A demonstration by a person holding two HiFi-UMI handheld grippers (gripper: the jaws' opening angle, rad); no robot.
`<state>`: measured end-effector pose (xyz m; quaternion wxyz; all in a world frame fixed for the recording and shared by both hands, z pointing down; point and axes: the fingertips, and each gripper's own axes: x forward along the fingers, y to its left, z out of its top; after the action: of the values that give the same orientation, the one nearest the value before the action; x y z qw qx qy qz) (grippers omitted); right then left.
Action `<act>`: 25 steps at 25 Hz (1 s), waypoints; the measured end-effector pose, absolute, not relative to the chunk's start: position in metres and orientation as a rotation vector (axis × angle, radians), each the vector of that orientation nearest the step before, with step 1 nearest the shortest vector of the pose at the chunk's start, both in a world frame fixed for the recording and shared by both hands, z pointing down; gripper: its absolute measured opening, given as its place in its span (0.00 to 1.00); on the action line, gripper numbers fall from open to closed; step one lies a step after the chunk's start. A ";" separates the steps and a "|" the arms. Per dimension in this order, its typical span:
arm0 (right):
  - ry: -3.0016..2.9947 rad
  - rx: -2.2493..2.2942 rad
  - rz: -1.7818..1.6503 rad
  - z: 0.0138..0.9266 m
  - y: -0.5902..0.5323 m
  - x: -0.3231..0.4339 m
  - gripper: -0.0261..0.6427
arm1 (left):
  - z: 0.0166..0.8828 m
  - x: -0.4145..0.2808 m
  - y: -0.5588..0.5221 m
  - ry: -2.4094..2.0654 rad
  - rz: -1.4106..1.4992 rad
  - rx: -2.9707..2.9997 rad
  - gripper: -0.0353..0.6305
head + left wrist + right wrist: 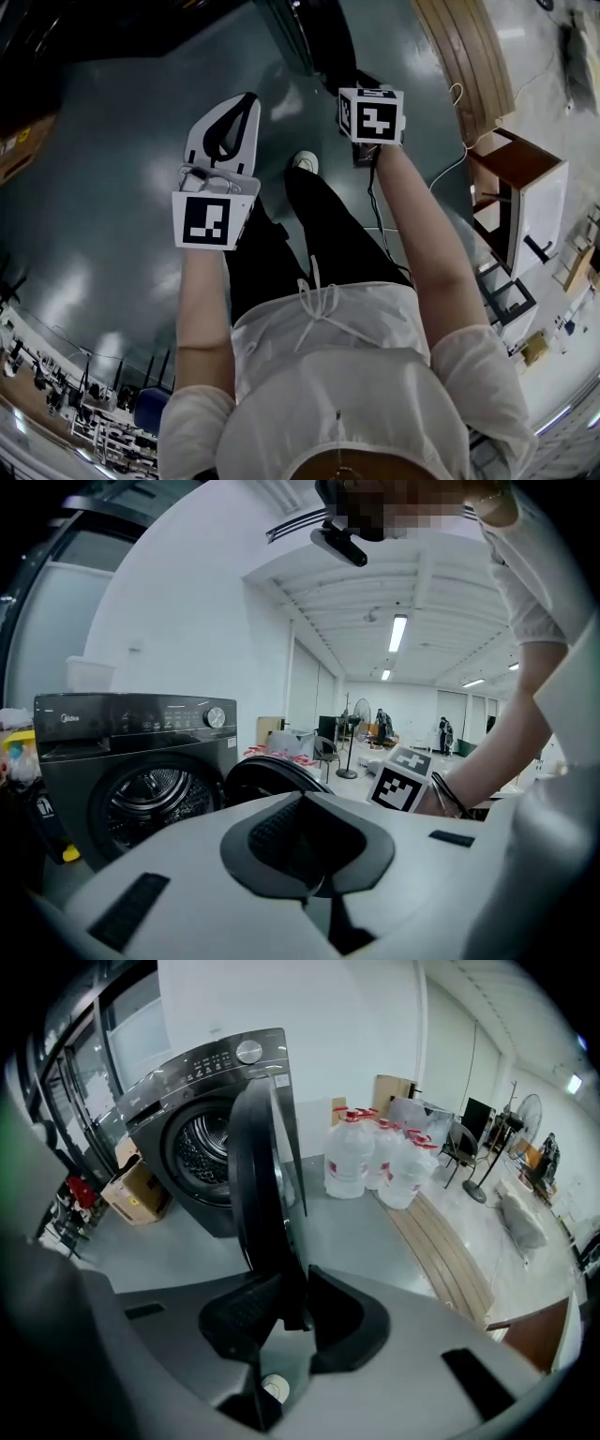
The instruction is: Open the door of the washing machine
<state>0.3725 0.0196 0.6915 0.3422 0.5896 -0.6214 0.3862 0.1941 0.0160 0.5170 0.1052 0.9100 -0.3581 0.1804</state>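
Note:
The dark grey washing machine (pixel 202 1115) stands with its drum (pixel 202 1152) exposed, and its round door (pixel 262 1176) is swung out towards me. My right gripper (pixel 286 1312) is shut on the door's outer edge, which runs down between the two pads. In the head view only its marker cube (pixel 372 114) shows, and the jaws are hidden under it. My left gripper (pixel 249 97) hangs beside it over the floor, shut with nothing in it. From the left gripper view (pixel 309 855) the machine (pixel 131 761) and the open door (pixel 272 775) lie ahead to the left.
Several large water jugs (pixel 375 1157) stand right of the machine, with long wooden planks (pixel 450 1251) on the floor beyond. A cardboard box (pixel 136 1194) sits at its left. A brown-topped cabinet (pixel 520 197) is at my right. A standing fan (pixel 359 719) and people are far off.

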 end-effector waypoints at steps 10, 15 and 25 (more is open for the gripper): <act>-1.602 1.573 1.000 0.690 0.007 0.437 0.16 | 0.522 0.239 0.000 -1.023 0.530 2.677 0.09; -1.597 1.529 0.946 0.688 0.005 0.453 0.16 | 0.517 0.256 0.001 -1.007 0.522 2.685 0.09; -1.610 1.569 0.808 0.639 0.009 0.448 0.11 | 0.482 0.243 0.013 -1.046 0.479 2.676 0.09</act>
<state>0.4480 0.0094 0.6390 0.3674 0.6109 -0.6267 0.3147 0.2430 0.0126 0.4823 0.1140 0.9127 -0.3568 0.1632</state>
